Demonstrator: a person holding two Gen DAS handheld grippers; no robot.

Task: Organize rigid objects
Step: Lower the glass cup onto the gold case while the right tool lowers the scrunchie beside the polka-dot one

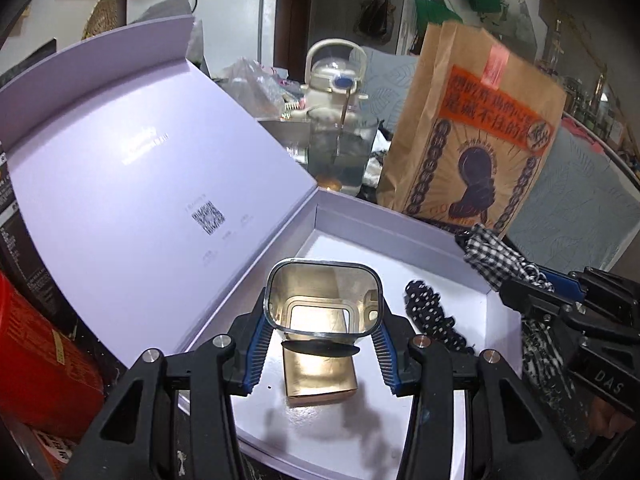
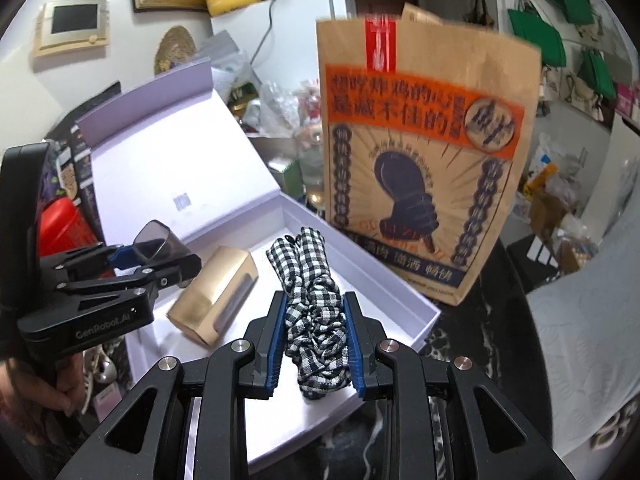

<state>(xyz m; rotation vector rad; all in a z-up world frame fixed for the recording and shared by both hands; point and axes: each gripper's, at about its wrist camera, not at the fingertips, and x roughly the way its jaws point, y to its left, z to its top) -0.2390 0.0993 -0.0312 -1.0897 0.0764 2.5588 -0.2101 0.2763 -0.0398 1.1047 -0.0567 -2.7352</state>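
Right wrist: left gripper body reads "GenRobot.AI".

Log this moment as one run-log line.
left gripper: shut on clear square cup | right gripper: shut on checkered fabric bundle | both over open white box | gold block inside

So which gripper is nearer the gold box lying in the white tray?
Left. The left gripper, shut on a clear cup, hangs right above the gold box; the right gripper, holding checkered fabric, is off beside it.
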